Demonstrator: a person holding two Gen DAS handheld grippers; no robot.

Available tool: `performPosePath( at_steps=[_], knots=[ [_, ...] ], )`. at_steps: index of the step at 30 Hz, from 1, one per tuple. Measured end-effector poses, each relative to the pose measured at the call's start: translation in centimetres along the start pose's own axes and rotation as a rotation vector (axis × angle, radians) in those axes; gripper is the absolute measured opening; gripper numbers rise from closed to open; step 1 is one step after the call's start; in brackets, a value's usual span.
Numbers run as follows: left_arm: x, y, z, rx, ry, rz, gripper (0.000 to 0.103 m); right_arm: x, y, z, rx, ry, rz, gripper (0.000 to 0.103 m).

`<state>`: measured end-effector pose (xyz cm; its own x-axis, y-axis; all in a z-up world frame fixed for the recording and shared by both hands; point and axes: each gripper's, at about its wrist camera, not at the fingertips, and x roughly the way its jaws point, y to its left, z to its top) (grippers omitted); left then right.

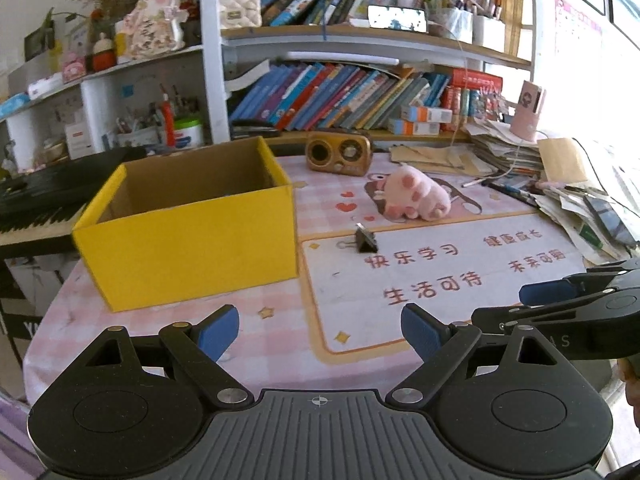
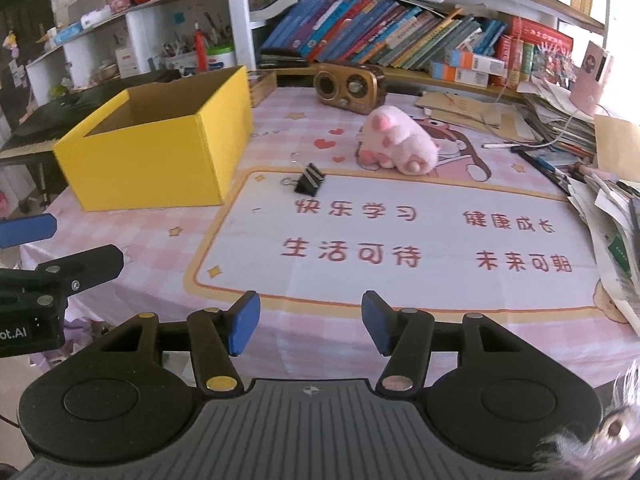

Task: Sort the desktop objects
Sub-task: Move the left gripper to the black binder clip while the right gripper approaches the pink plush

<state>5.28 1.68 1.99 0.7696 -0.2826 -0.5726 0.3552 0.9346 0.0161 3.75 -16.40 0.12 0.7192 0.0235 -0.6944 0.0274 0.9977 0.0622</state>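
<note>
Black binder clip (image 2: 309, 179) lies between open yellow box (image 2: 160, 148) and pink plush (image 2: 396, 144).

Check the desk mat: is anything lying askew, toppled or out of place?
The pink plush toy lies on its side mid-mat, paws showing. A black binder clip sits loose beside the yellow box. Papers sprawl over the mat's right edge. Nothing looks spilled or broken.

You see a matt yellow cardboard box (image 1: 188, 236) with a raw brown inside, a fluffy pink plush toy (image 2: 400, 142), a black metal binder clip (image 2: 310, 179) with shiny wire handles, a glossy wood-look radio (image 1: 339, 152), and a smooth printed mat (image 2: 400, 240) over the desk.
</note>
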Motion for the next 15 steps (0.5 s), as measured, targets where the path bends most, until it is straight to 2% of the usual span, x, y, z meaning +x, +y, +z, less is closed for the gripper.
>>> performPosePath(
  at_steps=[15],
  knots=[
    [5.2,-4.2,2.8,0.002,0.038,-0.052,0.091,2.4,-6.3,2.2,0.025,0.036,-0.032,0.055]
  ],
)
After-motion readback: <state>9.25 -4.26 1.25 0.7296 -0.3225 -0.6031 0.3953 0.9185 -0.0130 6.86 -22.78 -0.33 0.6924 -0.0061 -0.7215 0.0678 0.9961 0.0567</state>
